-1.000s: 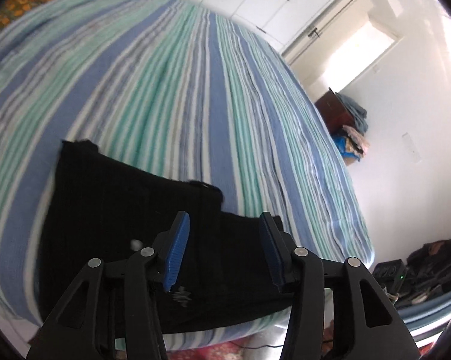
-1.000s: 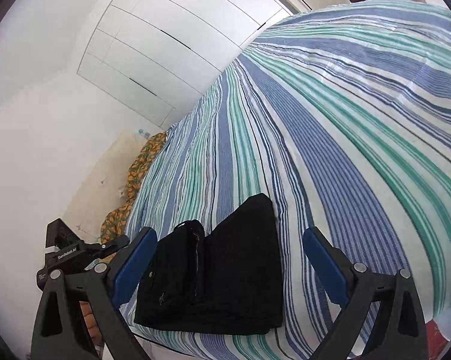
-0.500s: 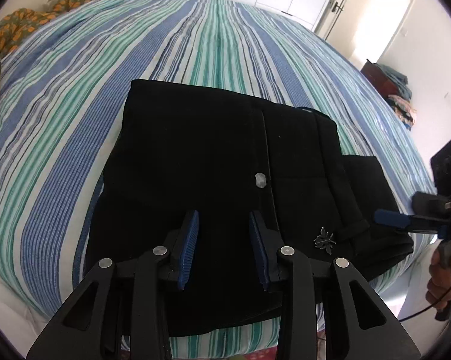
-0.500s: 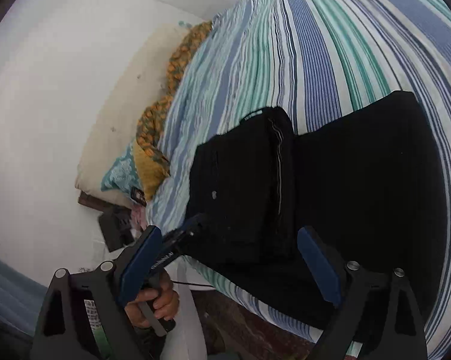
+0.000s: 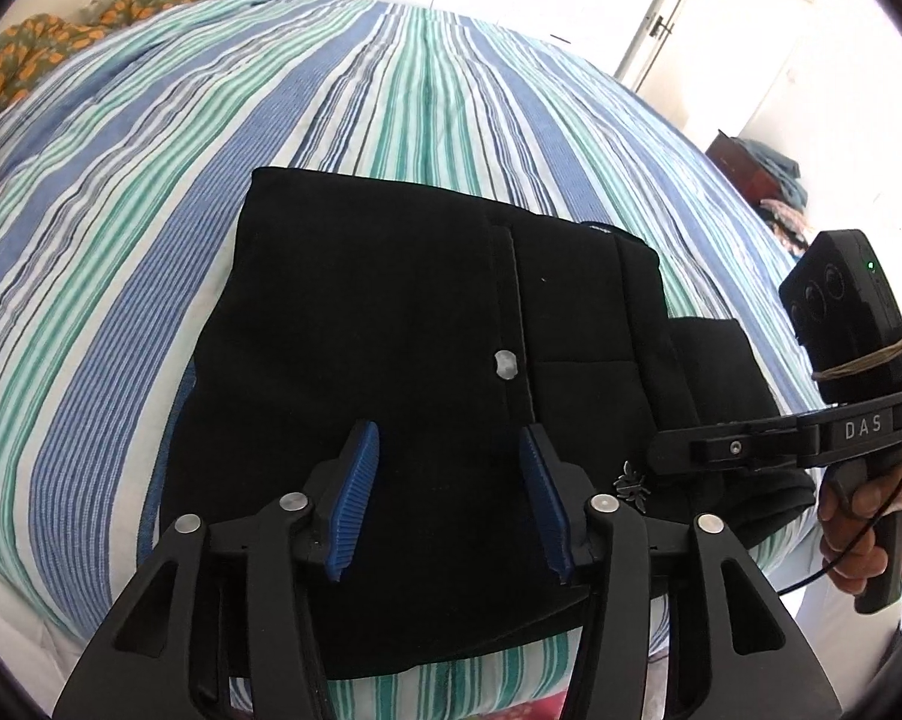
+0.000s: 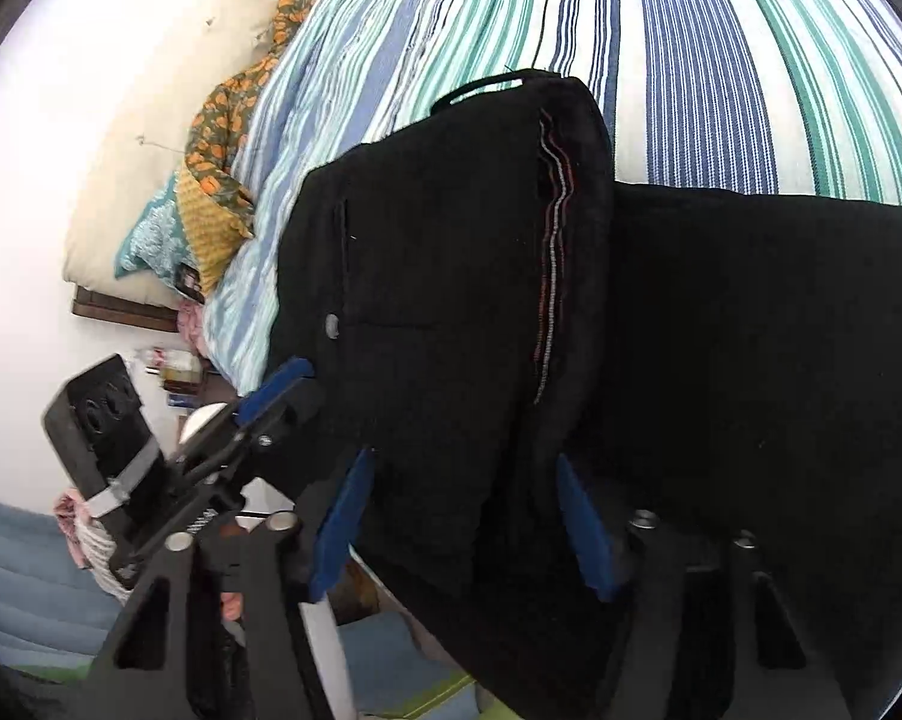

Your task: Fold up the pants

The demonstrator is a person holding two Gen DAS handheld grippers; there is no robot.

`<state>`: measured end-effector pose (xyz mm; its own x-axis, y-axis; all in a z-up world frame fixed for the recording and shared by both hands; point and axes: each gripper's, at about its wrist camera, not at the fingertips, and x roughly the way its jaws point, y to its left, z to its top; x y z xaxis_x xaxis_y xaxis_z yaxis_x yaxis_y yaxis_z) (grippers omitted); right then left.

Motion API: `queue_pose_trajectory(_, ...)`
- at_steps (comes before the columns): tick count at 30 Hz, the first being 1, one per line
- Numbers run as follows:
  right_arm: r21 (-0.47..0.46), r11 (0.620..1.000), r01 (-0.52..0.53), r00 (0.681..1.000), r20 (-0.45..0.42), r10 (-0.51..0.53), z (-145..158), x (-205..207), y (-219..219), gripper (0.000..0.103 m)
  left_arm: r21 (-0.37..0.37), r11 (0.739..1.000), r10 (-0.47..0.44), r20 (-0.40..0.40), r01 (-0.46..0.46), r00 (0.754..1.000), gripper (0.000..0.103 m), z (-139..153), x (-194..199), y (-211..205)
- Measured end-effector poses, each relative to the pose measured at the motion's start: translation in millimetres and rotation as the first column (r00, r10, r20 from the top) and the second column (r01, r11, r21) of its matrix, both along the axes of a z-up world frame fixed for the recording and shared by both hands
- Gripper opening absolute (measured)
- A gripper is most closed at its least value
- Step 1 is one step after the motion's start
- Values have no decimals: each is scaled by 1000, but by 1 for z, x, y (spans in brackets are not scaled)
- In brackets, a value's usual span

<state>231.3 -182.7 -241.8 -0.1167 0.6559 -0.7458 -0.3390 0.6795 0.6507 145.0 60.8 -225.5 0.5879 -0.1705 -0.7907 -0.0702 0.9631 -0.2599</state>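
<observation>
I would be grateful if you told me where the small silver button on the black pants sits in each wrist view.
Left wrist view: the silver button is just right of centre, above the gap between the blue pads.
Right wrist view: the silver button is left of centre, on the near left edge of the pants.
Shared landmark: the orange patterned cloth.

Matt black cloth pants (image 5: 391, 324)

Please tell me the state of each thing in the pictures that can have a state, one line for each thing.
Black pants: folded, lying flat near the bed's edge.
Striped bedspread: spread over the bed, under the pants.
Left gripper: open above the pants, jaws just opened wider, gripping nothing.
Right gripper: jaws just closing, pants edge between them; grip unclear.
Orange patterned cloth: crumpled at the bed's far side.
</observation>
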Motion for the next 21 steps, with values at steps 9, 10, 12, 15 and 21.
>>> queue_pose_trajectory(9,216,975,49,994,86,-69,51,-14,-15,22,29,974,212,226,-224,951,64,54,-35,45)
queue_pose_trajectory(10,235,971,52,992,97,-76,60,-15,-20,21,21,968,238,224,-249,945,64,54,-38,52)
queue_pose_trajectory(12,270,961,58,989,118,-93,75,-19,-34,19,-10,961,274,203,-278,940,64,51,-38,63)
queue_pose_trajectory(15,295,952,83,982,136,-127,92,-23,-61,17,-51,955,297,169,-292,940,64,44,-34,71)
queue_pose_trajectory(21,338,926,167,966,134,-223,108,-28,-128,0,2,980,197,187,-201,962,64,49,-31,44)
